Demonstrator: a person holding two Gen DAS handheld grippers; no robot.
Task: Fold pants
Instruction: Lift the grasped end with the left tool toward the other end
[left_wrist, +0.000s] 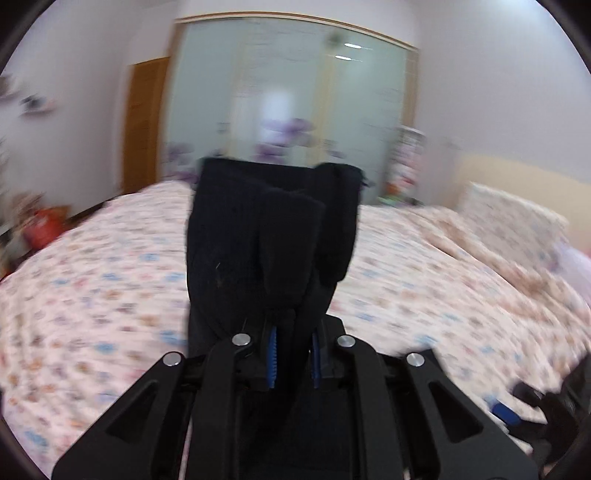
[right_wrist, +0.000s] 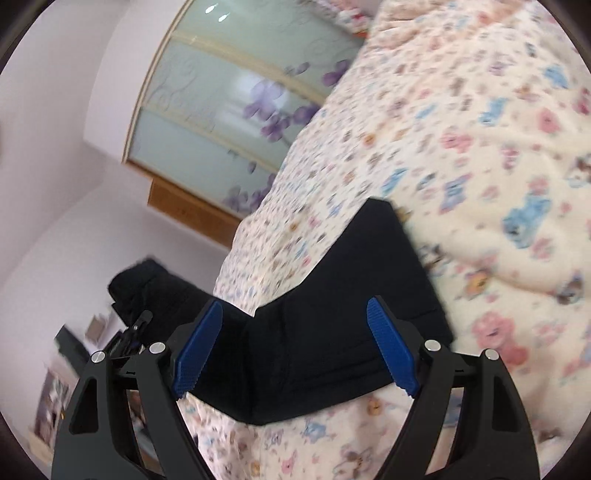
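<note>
Left wrist view: the left gripper (left_wrist: 293, 354) is clamped on the black pants (left_wrist: 266, 243), its blue pads (left_wrist: 272, 356) drawn close with cloth bunched between them. The pants rise from the jaws in thick folds, lifted clear of the floral bed (left_wrist: 92, 288). A frosted wardrobe (left_wrist: 288, 99) with purple flowers stands behind the bed, a pillow (left_wrist: 513, 218) at the right. The view is blurred.

Right wrist view: the right gripper (right_wrist: 295, 347) has its jaws wide apart, blue pads (right_wrist: 197, 347) clear of the cloth. Between them the pants (right_wrist: 332, 325) lie across the bed (right_wrist: 480, 147), one end raised at the left. The wardrobe (right_wrist: 229, 122) shows tilted.
</note>
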